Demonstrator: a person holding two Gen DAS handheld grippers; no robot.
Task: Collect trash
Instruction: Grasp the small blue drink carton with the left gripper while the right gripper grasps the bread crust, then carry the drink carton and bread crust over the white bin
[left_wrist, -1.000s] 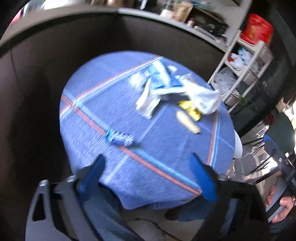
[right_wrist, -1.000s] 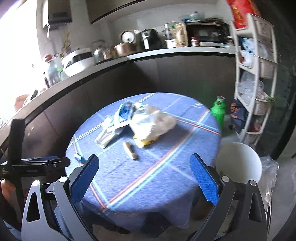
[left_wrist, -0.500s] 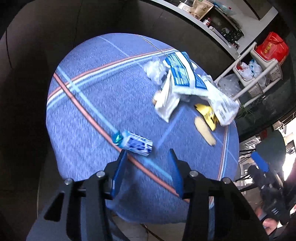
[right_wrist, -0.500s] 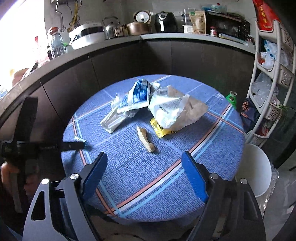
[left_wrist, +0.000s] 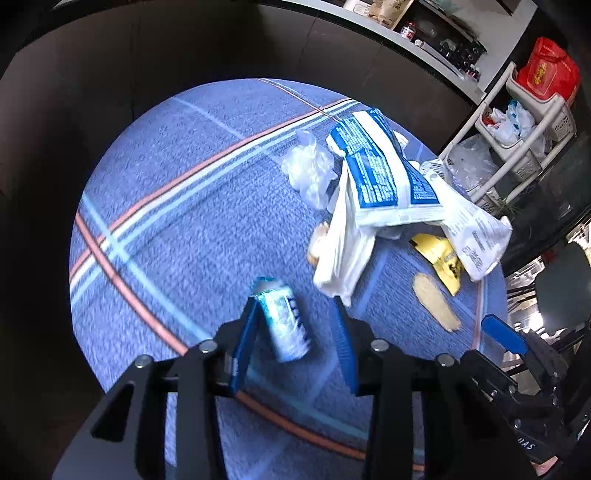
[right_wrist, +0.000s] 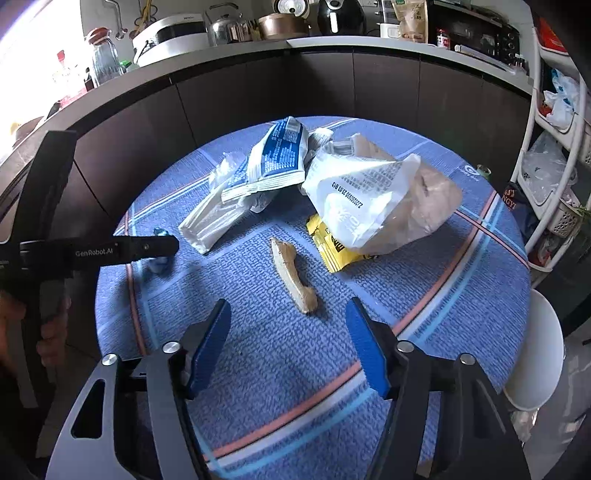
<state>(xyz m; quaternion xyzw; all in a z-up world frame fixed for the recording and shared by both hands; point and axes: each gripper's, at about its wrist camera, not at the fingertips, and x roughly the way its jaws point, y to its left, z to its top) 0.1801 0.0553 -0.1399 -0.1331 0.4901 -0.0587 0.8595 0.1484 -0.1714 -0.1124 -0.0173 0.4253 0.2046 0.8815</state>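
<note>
A round table with a blue striped cloth (left_wrist: 166, 206) holds trash. A small blue-white wrapper (left_wrist: 284, 321) lies between the fingers of my open left gripper (left_wrist: 293, 317), touching the left finger; it is not clamped. A blue-white packet (left_wrist: 380, 170), crumpled clear plastic (left_wrist: 308, 168), a white bag (right_wrist: 369, 199), a yellow wrapper (right_wrist: 334, 247) and a tan peel strip (right_wrist: 293, 275) lie beyond. My right gripper (right_wrist: 290, 314) is open and empty, just short of the peel strip. The left gripper also shows in the right wrist view (right_wrist: 162, 245).
A white bin (right_wrist: 535, 354) stands at the table's right edge. A white shelf rack (right_wrist: 557, 147) with bags is at the far right. A dark curved counter (right_wrist: 258, 74) with kitchen appliances wraps behind the table.
My left gripper has come down and forward so the small wrapper now lies between its fingers. My right gripper has moved closer to the peel strip, and its fingers have narrowed.
</note>
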